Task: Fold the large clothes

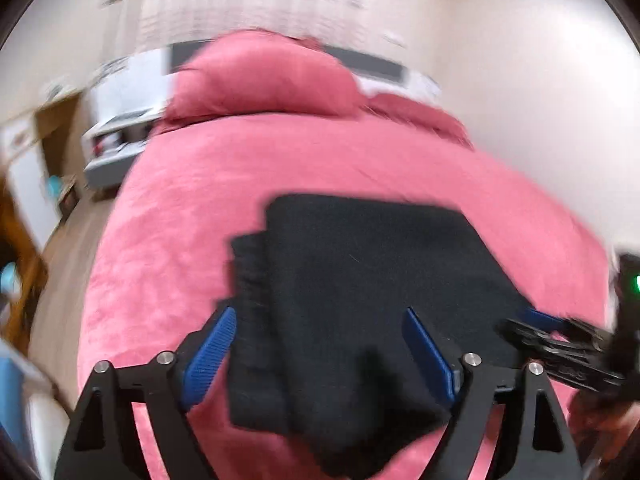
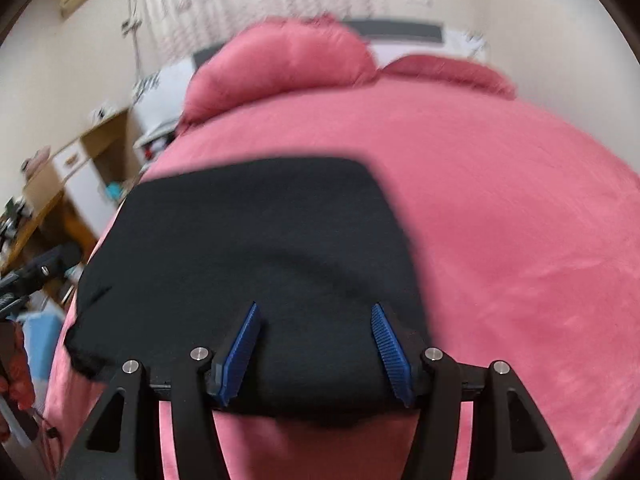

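A black garment (image 1: 360,288) lies folded into a flat rectangle on the pink bed cover (image 1: 168,208); it also shows in the right wrist view (image 2: 248,240). My left gripper (image 1: 320,328) is open, its blue pads apart above the garment's near left edge, holding nothing. My right gripper (image 2: 316,320) is open above the garment's near edge, empty. The right gripper also shows at the right edge of the left wrist view (image 1: 560,344), near the garment's right corner. The views are motion-blurred.
Two pink pillows (image 2: 288,64) lie at the head of the bed by a curtained window. A white nightstand (image 1: 116,136) and a wooden desk (image 2: 60,184) stand left of the bed. The wall (image 1: 540,100) runs along the right side.
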Available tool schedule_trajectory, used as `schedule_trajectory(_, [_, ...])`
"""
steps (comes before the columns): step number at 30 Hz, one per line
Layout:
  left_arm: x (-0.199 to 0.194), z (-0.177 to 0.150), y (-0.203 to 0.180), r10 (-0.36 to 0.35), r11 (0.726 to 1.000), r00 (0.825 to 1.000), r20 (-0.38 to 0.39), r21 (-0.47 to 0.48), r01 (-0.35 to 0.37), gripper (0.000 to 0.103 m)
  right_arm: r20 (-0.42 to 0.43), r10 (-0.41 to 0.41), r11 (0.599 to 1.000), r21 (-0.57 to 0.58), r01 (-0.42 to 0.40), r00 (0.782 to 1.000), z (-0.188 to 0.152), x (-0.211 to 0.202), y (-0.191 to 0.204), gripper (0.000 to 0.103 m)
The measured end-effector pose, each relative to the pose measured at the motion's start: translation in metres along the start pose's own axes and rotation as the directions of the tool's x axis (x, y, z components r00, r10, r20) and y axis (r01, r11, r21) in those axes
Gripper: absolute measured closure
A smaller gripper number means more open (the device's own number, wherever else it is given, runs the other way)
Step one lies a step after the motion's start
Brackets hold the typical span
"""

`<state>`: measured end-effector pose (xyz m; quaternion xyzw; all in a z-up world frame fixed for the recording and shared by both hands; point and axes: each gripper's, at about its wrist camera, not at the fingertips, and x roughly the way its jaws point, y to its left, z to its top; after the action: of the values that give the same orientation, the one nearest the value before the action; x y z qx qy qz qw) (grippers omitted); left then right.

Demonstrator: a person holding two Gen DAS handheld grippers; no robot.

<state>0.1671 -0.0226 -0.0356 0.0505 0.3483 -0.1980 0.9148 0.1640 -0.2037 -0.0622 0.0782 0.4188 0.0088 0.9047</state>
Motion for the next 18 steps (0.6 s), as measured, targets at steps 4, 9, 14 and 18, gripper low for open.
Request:
schedule_trajectory(4, [0.047, -0.028, -0.003, 0.109, 0.985, 0.987, -0.122, 0.146, -0.091, 0.019, 0.033, -0.079, 0.997, -0.021, 0.080, 0.996, -0.017, 0.006, 0.028, 0.042])
schedule_trajectory(9, [0.030, -0.032, 0.039, 0.021, 0.990, 0.983, -0.182, -0.130, -0.045, 0.007, -0.048, 0.005, 0.987, -0.161, -0.013, 0.999, -0.037, -0.013, 0.051, 0.034])
schedule_trajectory(14, [-0.004, -0.050, 0.047, 0.034, 0.980, 0.988, -0.149, -0.191, -0.063, 0.007, -0.070, 0.030, 0.994, -0.101, -0.037, 0.997, -0.069, -0.037, 0.055, 0.034])
schedule_trajectory(18, [-0.031, -0.070, 0.049, 0.019, 0.976, 0.988, -0.150, -0.213, -0.051, 0.007, -0.054, 0.039, 0.999, 0.019, -0.038, 0.998, -0.084, -0.052, 0.054, 0.034])
